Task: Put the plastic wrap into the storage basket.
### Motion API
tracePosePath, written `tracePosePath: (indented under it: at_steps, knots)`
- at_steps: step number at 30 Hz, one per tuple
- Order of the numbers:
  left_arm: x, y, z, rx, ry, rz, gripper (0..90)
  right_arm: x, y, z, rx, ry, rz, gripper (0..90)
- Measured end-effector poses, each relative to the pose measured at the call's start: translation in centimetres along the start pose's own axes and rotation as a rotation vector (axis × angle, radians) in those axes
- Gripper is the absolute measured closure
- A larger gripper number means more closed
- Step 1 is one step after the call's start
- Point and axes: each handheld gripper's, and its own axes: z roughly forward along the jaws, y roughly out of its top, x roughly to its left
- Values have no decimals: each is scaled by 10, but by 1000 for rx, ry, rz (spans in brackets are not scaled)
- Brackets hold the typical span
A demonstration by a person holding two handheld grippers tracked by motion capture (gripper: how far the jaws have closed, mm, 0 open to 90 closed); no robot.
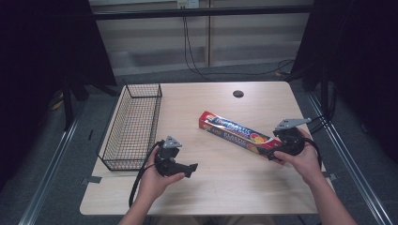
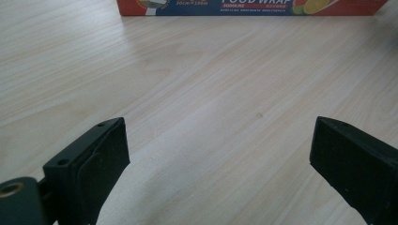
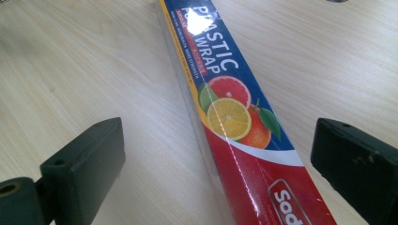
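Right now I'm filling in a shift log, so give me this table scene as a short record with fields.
surface: light wooden table
main item: plastic wrap box, long, lying flat and diagonal, right of centre
container: wire basket near the left edge
right gripper: open, fingers on either side of the box's near end, not pressing it
left gripper: open, over bare table, pointing toward the box
other: dark round hole near the far edge
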Motion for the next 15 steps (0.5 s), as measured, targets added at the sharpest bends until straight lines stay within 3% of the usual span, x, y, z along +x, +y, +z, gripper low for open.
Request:
tracePosePath:
  at_steps: [8,13,15]
  knots:
    - [2,-1,-4,-3,9,-7,49,1,3,0,17,1,10,33]
    - [1,-2,-2,4,-22,-4,50,2,7,2,41,13,8,33]
    - [0,-1,-2,12,-16,0,50,1,9,4,54,7,0,33]
